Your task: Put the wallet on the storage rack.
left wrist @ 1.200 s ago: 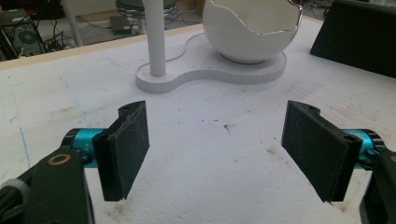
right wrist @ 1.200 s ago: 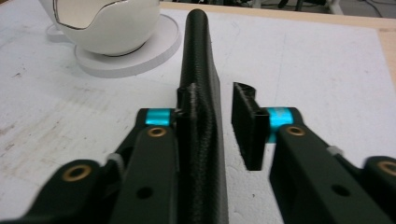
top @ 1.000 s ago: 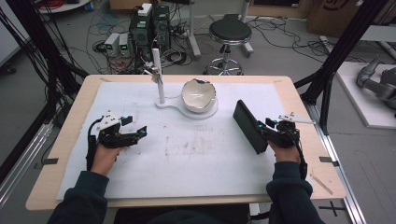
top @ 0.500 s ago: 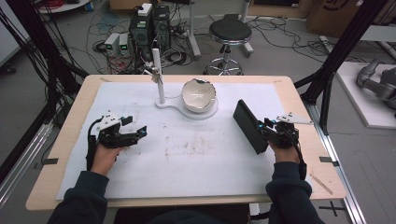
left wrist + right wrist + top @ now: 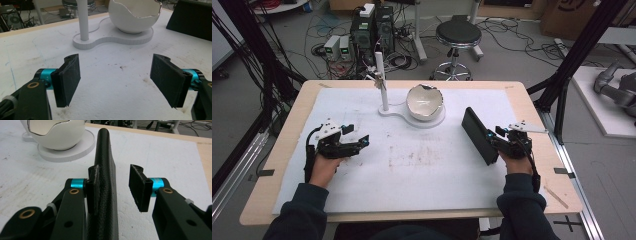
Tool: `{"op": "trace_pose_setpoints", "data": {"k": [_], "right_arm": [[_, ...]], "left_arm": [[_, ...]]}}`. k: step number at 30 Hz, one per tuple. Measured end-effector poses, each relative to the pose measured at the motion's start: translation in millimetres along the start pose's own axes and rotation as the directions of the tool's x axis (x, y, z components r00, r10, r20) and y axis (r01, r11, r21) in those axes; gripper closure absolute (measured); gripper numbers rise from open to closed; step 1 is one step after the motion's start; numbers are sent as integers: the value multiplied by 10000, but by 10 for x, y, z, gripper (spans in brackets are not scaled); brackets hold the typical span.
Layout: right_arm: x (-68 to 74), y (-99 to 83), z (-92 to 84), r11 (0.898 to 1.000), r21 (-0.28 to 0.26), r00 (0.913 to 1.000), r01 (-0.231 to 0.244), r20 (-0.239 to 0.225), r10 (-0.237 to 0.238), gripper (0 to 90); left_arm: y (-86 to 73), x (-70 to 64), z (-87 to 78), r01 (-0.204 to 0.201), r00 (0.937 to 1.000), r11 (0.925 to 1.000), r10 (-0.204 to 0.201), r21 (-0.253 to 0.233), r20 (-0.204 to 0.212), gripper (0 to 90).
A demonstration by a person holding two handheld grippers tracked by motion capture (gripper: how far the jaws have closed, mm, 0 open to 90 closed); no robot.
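White foam covers the table (image 5: 522, 100); left gripper (image 5: 116, 80) gapes empty, right gripper (image 5: 113, 187) just loosened around black case (image 5: 103, 170), at three o'clock.

Overhead camera faces forward; both tool cameras share the bowl (image 5: 133, 15).

The black textured case (image 5: 479, 135) stood on edge on the white mat, slanting (its rounded end toward the bowl) near the right side.

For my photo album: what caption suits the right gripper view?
Hand-held gripper straddling an upright black slab, one pad touching it, egg-shaped white bowl beyond.
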State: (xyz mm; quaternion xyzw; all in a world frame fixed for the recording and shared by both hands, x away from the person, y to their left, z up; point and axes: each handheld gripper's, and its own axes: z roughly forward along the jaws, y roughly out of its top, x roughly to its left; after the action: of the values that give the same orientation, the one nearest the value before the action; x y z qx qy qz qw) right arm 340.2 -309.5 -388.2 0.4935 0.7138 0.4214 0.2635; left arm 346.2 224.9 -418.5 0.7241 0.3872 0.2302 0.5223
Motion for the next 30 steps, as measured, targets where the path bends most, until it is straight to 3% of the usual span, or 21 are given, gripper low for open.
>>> {"op": "trace_pose_setpoints", "data": {"k": [2, 11, 30], "right_arm": [[-7, 2, 0, 10000, 23, 9999, 22, 152, -22, 664], [-44, -1, -2, 9998, 11, 9989, -213, 423, 212, 664], [-71, -12, 1, 9993, -64, 9992, -368, 140, 369, 583]], "left_arm": [[0, 0, 0, 7, 10000, 10000, -7, -17, 1, 243], [-2, 3, 0, 35, 10000, 10000, -35, -29, 19, 244], [0, 2, -4, 52, 10000, 10000, -52, -68, 14, 247]]}}
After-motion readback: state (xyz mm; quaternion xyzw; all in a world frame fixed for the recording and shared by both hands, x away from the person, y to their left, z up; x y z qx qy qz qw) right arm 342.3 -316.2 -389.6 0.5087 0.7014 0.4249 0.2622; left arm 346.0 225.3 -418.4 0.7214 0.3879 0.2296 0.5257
